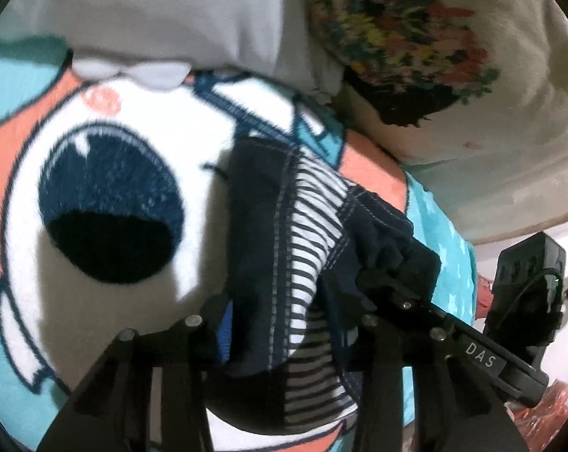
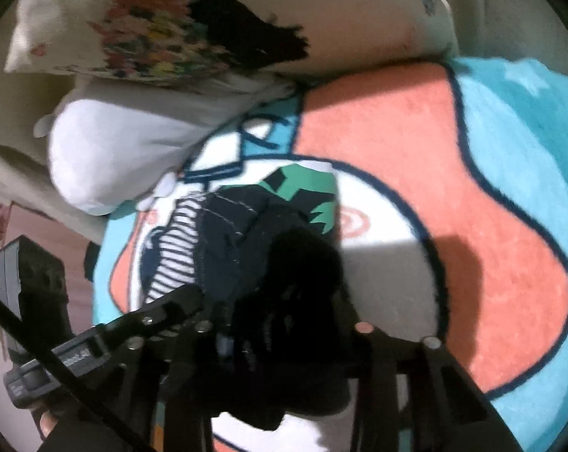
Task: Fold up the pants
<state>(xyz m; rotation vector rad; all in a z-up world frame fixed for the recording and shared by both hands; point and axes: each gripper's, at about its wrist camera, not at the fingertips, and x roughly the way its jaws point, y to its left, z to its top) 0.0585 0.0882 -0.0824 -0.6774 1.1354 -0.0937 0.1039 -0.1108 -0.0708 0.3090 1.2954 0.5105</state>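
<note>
The pants [image 1: 261, 233] are dark navy with light stitching and a navy-and-white striped lining. They hang bunched above a cartoon-print blanket [image 1: 107, 143]. My left gripper [image 1: 284, 324] is shut on the pants' edge, cloth filling the space between its fingers. My right gripper's tip reaches in from the right in the left wrist view [image 1: 381, 278] and pinches the same cloth. In the right wrist view the pants [image 2: 242, 233] are a dark bunch over my right gripper [image 2: 284, 335], which is shut on them. The left gripper [image 2: 178, 301] comes in from the left.
A white pillow [image 1: 163, 15] and a floral cushion [image 1: 396, 37] lie at the blanket's far edge. The blanket [image 2: 415, 173] spreads in orange, white and turquoise to the right. The bed edge and floor [image 2: 50, 233] lie to the left in the right wrist view.
</note>
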